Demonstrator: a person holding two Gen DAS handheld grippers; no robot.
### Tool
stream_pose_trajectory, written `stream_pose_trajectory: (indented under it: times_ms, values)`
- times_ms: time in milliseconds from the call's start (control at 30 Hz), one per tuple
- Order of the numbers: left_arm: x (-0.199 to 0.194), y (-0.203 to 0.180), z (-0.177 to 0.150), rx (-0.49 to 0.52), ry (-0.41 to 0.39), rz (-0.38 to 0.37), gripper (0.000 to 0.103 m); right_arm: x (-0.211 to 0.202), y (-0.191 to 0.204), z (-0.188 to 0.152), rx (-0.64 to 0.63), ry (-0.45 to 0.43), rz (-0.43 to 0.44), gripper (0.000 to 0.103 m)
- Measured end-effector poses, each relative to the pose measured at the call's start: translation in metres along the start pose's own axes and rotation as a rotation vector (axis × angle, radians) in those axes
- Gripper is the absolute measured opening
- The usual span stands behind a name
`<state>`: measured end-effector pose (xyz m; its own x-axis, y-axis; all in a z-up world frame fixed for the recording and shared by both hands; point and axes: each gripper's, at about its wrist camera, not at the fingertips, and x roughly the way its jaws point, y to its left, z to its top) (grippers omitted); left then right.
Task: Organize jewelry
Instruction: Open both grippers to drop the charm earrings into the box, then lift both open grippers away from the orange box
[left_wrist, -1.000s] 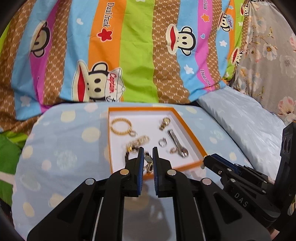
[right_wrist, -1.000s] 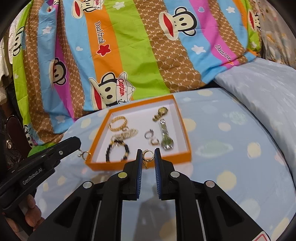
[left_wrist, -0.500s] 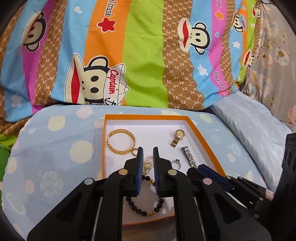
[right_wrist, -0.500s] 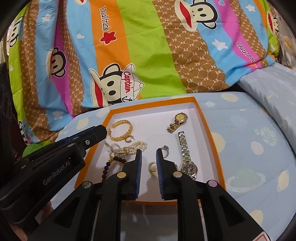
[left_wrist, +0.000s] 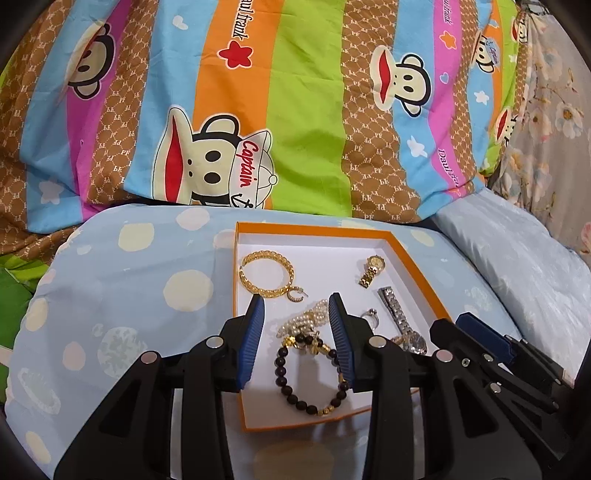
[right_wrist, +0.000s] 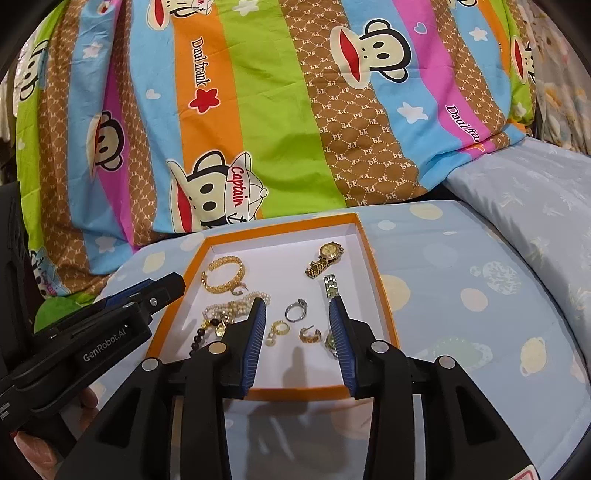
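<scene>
We see pale blue dotted sheet on bed, striped monkey quilt behind. Readable: "Captain", "GenRobot.AI". Orange tray on sheet; bracelets far-left corner, watches right edge. Left gripper, right gripper: jaws opening, nothing gripped. Since a second ago, earrings dropped into tray: hoop near front edge.

Pale blue dotted bed sheet, orange-rimmed tray flat on it, striped monkey-print quilt behind
</scene>
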<state>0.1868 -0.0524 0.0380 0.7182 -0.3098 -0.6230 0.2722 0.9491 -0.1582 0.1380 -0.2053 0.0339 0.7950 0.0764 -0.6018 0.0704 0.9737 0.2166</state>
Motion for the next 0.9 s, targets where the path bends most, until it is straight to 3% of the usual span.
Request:
stream_pose_trajectory:
  times_ms: [900]
  values:
    - [-0.021, -0.023, -0.054, 0.098, 0.037, 0.112, 0.035, -0.021, 0.008, -0.046, -0.029, 0.053, -0.072, 0.037]
